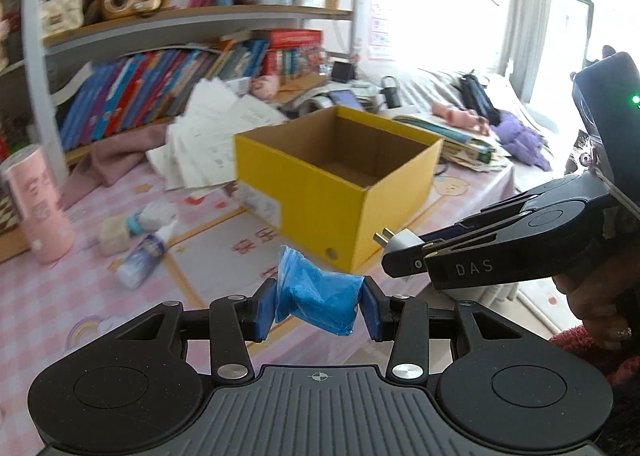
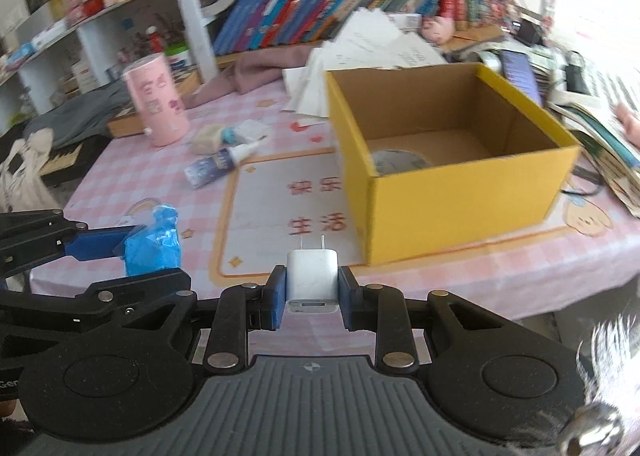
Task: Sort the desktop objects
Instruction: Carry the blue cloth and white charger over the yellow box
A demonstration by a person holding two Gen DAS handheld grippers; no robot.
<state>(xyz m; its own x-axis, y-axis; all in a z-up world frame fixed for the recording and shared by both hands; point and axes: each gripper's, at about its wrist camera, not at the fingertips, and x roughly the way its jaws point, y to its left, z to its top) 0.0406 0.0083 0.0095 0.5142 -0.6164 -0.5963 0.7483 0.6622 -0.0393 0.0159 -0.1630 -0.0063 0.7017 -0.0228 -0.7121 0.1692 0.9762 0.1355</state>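
My left gripper [image 1: 319, 306] is shut on a crumpled blue plastic bag [image 1: 316, 296], held above the pink checked tablecloth [image 1: 60, 296], short of the yellow cardboard box [image 1: 340, 212]. My right gripper [image 2: 313, 292] is shut on a white plug charger [image 2: 312, 276], its two prongs pointing toward the box [image 2: 452, 208]. In the left wrist view the right gripper [image 1: 404, 252] comes in from the right with the charger [image 1: 400, 242] beside the box's near corner. In the right wrist view the left gripper [image 2: 132, 252] shows at the left with the blue bag [image 2: 154, 246]. A round disc-like thing [image 2: 396, 162] lies inside the box.
On the cloth left of the box lie a small dropper bottle [image 1: 146, 256], a beige block [image 1: 114, 236] and a pale pouch [image 1: 154, 214]. A pink cylinder [image 1: 40, 204] stands far left. Loose papers [image 1: 216, 136], a pink cloth [image 1: 120, 152] and bookshelves sit behind; books [image 1: 452, 136] pile right of the box.
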